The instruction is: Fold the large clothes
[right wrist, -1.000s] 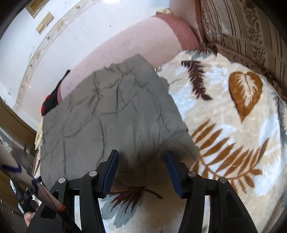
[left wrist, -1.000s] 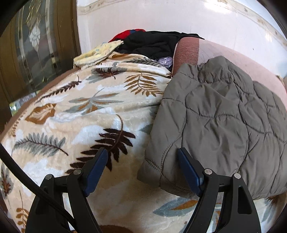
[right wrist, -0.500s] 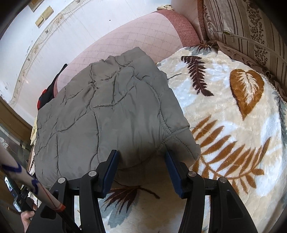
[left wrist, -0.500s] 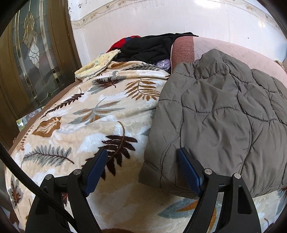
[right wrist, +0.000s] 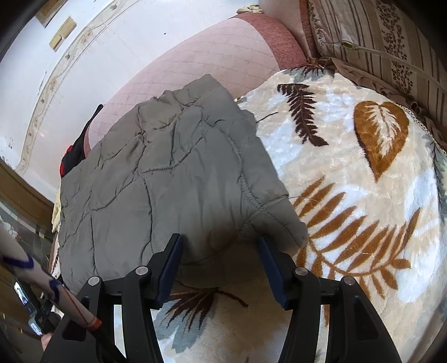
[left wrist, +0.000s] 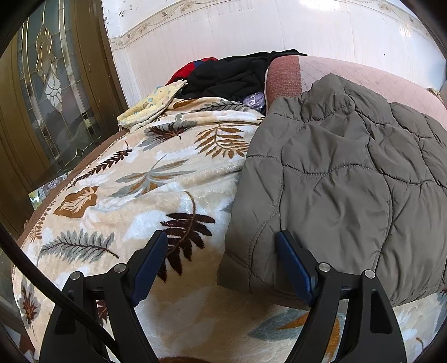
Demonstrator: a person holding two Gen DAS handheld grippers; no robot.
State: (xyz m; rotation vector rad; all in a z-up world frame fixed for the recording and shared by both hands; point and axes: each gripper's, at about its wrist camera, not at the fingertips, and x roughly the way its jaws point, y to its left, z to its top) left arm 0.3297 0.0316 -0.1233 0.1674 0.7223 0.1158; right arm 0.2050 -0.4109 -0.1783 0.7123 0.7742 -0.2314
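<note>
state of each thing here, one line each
jacket: folded, lying on the blanket
blanket: spread flat
clothes pile: heaped, unfolded
left gripper: open, astride the jacket's corner
right gripper: open, jaws just opening, jacket edge between them

White wall (left wrist: 251, 30) with pale floral border strip (left wrist: 156, 23), brightly lit. Dark wooden door (left wrist: 56, 92) with leaded decorative glass at left. Pink quilted sofa back (right wrist: 212, 53) along far edge. Leaf-print plush blanket (left wrist: 134, 178) covers seat. Striped patterned cushion (right wrist: 391, 42) in right corner.
</note>
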